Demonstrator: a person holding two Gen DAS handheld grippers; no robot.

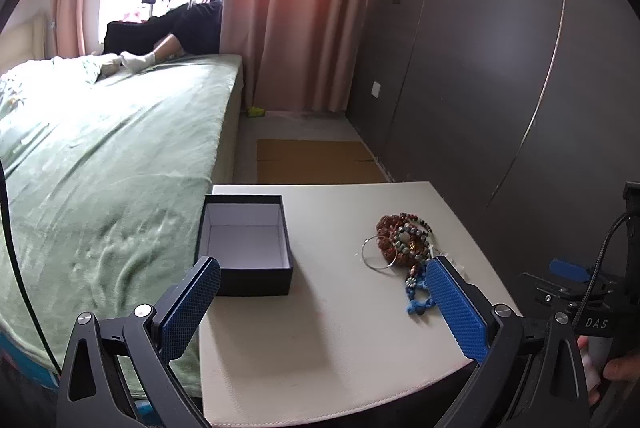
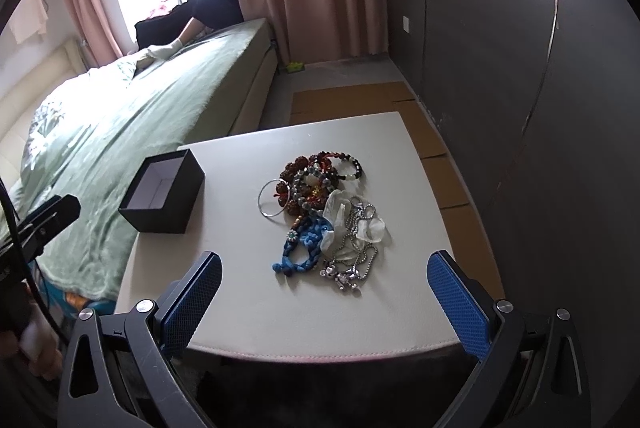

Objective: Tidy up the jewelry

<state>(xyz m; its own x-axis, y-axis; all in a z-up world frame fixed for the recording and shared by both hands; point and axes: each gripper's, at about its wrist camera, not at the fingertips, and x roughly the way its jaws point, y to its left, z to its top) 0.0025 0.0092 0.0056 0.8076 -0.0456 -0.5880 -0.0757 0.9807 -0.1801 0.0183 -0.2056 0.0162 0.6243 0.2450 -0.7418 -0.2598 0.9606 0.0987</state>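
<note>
A: Status?

B: Both tools released, jaws wide, nothing held. Left tool [image 1: 320,308] hangs over the near edge of the table [image 1: 320,368], right tool [image 2: 324,304] likewise, aimed at the pile.

A: Where's the jewelry?

B: One tangled jewelry heap [image 2: 320,211] mid-table, right of the black box [image 2: 164,187]. Box is open, empty, white-lined, at the table's left edge by the bed [image 2: 132,115].

A: Count?

B: One box. In the heap: one silver bangle [image 2: 274,197], one blue braided cord piece [image 2: 302,248], one steel ball chain [image 2: 356,252] with charms, several beaded bracelets [image 2: 320,171] – overlapped, can't give an exact number. Clear plastic wrap [image 2: 372,228] mixed in too.

A: Handling?

B: All light, I'd say. Bangle is stiff and slick; pinch across the wire on its free left side. Chain is limp and will trail and snag neighbours; take it at the charm cluster. Cord is soft and grippy, easiest first pick. Beads likely roll under the pads, so clamp across the strand.
</note>
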